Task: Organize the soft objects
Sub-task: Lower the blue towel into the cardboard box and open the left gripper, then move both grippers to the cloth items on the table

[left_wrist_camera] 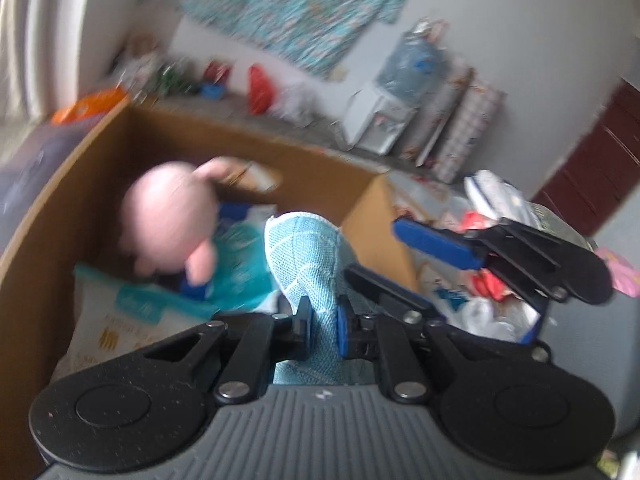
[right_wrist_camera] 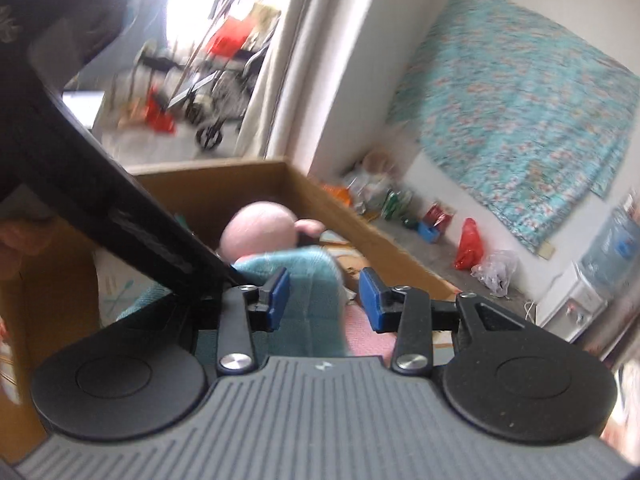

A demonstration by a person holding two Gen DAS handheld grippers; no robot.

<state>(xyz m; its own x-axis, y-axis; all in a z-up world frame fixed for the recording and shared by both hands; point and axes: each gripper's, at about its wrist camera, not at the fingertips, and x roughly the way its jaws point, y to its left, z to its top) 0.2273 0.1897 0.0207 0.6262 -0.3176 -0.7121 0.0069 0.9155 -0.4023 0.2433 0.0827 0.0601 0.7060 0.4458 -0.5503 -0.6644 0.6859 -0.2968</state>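
Left gripper (left_wrist_camera: 323,326) jaws pinching teal cloth (left_wrist_camera: 308,256), right gripper (right_wrist_camera: 325,300) jaws spread beside it

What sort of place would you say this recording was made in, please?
Most likely a lived-in room of a home: a patterned teal quilt hangs on the wall, a water dispenser stands on the floor, and a cardboard box holds soft toys and cloth.

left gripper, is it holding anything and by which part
The left gripper is shut on a light blue knitted cloth, pinching a bunched fold near its lower end; the rest stands up over the cardboard box.
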